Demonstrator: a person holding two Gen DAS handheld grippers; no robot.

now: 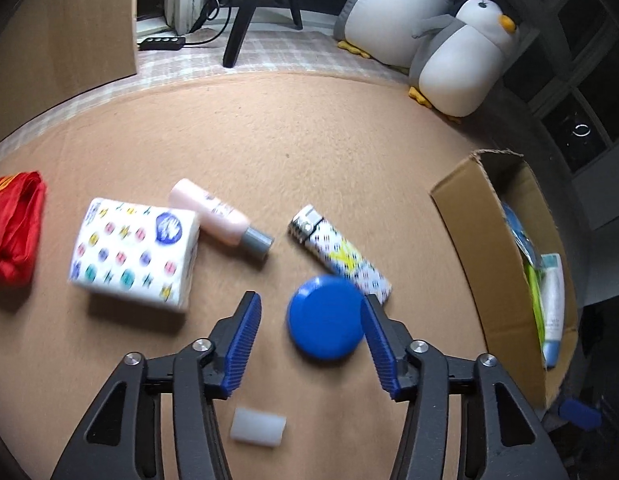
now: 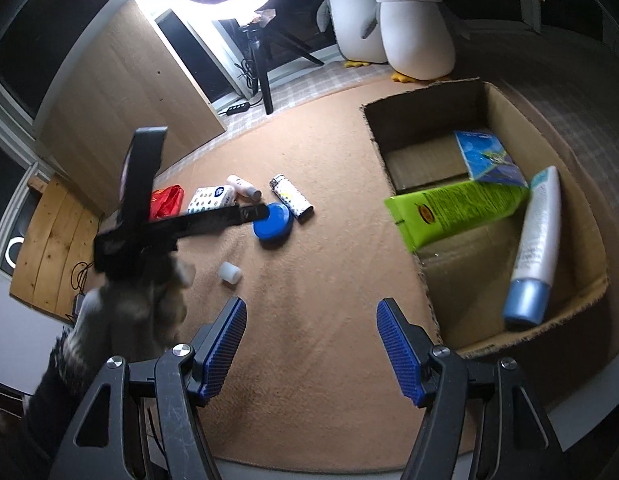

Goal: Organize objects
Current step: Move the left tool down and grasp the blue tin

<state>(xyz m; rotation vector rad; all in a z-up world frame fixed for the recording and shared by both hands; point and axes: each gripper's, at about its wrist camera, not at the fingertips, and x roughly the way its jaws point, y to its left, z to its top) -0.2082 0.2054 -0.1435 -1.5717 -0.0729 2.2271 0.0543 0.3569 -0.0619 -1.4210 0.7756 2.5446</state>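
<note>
A round blue tin lies on the tan mat, and my left gripper is open around it, its right finger close to the tin's edge. Behind the tin lie a patterned lighter, a pink bottle, a tissue pack, a red cloth and, nearer, a white cylinder. My right gripper is open and empty above the mat, left of the cardboard box. The right wrist view shows the left gripper over the tin.
The box stands at the mat's right and holds a green pack, a blue packet and a white tube. Two plush penguins, a ring light and a tripod stand beyond the mat.
</note>
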